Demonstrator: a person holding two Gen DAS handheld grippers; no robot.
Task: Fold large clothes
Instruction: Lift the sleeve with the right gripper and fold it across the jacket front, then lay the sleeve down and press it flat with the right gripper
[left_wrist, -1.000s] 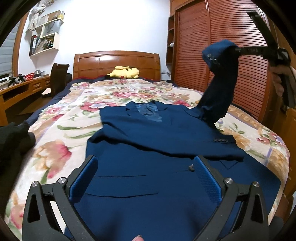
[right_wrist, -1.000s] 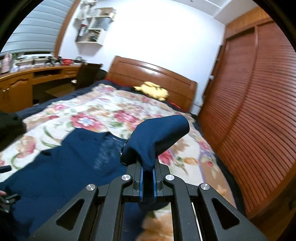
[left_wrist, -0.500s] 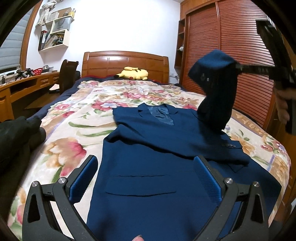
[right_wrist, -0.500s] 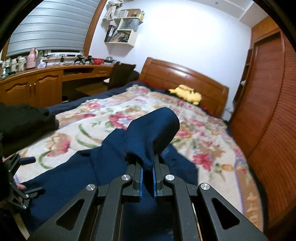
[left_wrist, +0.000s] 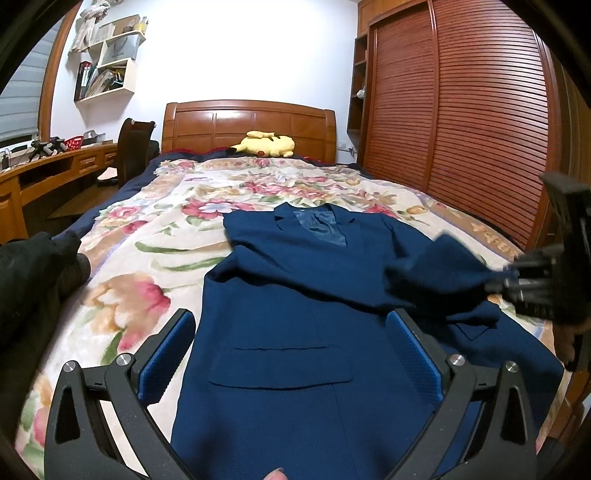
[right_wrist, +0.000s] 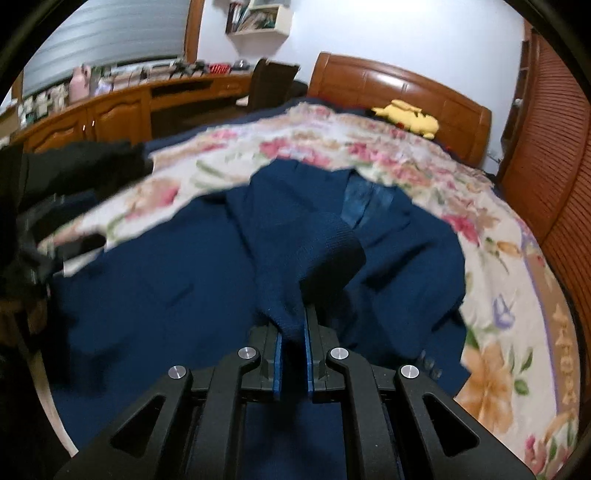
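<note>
While pinched, sleeve (right_wrist: 295, 280) juts ahead of right gripper (right_wrist: 293, 339).

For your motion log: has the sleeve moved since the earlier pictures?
Yes. The sleeve, pinched in the right tool, has dropped from level with the wardrobe doors onto the jacket.

My left gripper (left_wrist: 291, 354) sat low and tilted a little downward, its blue-padded jaws spread wide with nothing pressed between the pads; a fingertip (left_wrist: 275, 474) of my hand showed at the bottom edge. My right gripper (right_wrist: 293, 354) pointed more steeply down, its jaws nearly together and just starting to part, the pads still pinching the sleeve (right_wrist: 295, 258) caught between them.
</note>
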